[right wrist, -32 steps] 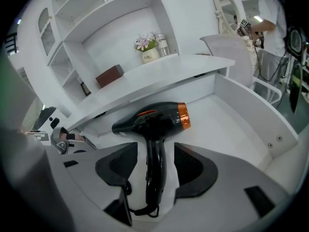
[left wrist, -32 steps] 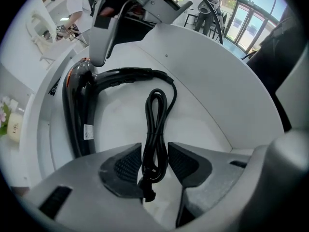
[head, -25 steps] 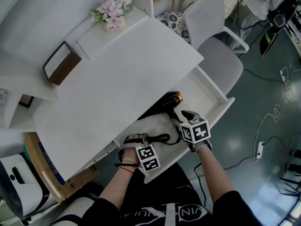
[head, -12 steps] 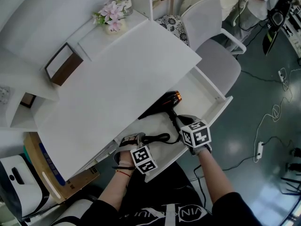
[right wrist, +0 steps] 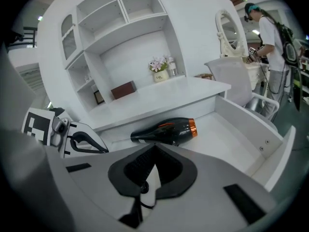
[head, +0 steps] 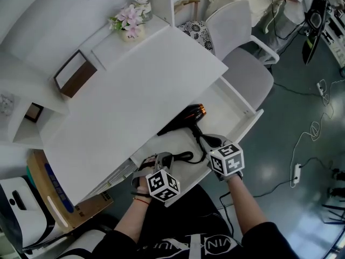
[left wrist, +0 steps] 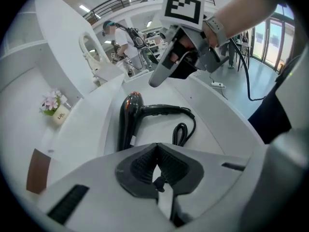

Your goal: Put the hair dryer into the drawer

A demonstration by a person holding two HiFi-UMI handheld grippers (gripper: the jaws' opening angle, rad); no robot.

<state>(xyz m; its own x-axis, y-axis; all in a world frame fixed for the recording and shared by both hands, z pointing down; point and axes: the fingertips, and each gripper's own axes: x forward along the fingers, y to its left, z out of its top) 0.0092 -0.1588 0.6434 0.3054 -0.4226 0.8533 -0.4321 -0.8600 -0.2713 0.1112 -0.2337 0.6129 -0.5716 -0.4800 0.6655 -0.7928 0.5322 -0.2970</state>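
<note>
Your left claw (left wrist: 156, 151) has just closed with nothing between its jaws, the ribbed pads meeting; it points steeply down at the near left, and your bare left forearm (head: 131, 223) runs back toward your body. Your right claw (right wrist: 153, 152) has also just closed empty, and it slants down toward the far left ahead of your bare right forearm (head: 245, 204). The two claws hang near each other without touching.

White vanity desk (head: 135, 90), pink flowers (head: 128, 16) on its shelf, pale chair (head: 248, 74), glossy teal floor (head: 302, 209), power strip (head: 297, 170) lying there.
</note>
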